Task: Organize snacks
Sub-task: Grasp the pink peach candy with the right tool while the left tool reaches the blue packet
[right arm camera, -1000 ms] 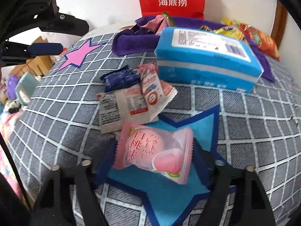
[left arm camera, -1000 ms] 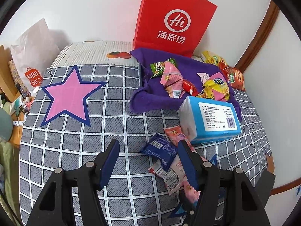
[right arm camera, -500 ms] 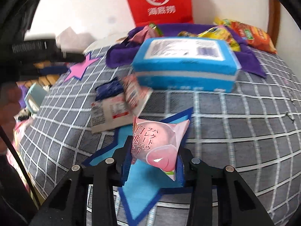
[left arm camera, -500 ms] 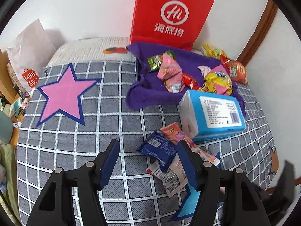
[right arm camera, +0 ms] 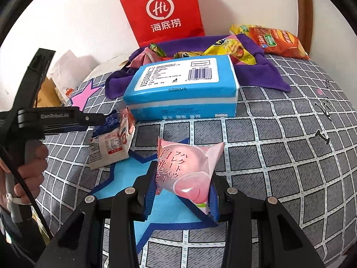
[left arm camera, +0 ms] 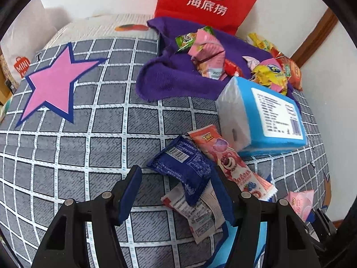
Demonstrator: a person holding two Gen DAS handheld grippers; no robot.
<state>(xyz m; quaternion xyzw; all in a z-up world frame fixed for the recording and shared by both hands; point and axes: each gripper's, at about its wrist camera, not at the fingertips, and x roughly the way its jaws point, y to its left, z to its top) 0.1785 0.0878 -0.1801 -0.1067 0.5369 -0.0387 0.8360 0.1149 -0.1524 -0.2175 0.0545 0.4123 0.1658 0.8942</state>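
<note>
R hand-held gripper: jaws have just been closing and now pinch the pink peach-print snack packet across its lower half. A sec ago the packet lay flat on the blue star patch of the bed cover w/ the jaws spread either side; now it stands tilted, and we judge it lifted clear of the cover. So the pick looks done; next is the carry.

L hand-held gripper: jaws spread, nothing pinched. It sits lower and closer to the small pile than before. The dark blue packet and the white-and-red packet under it lie between the jaws, pads not pressing as far as we can see. The Toy Story strip packet lies just beside, its far end near the blue tissue pack.

Where things sit: pile and tissue pack mid-bed; purple cloth w/ most of the other snacks toward the far edge of the bed, in front of the red paper bag at the wall.

Our guess: pink packet goes to the purple cloth. L seems set for the blue packet next; risk is catching the packet beneath it too.
</note>
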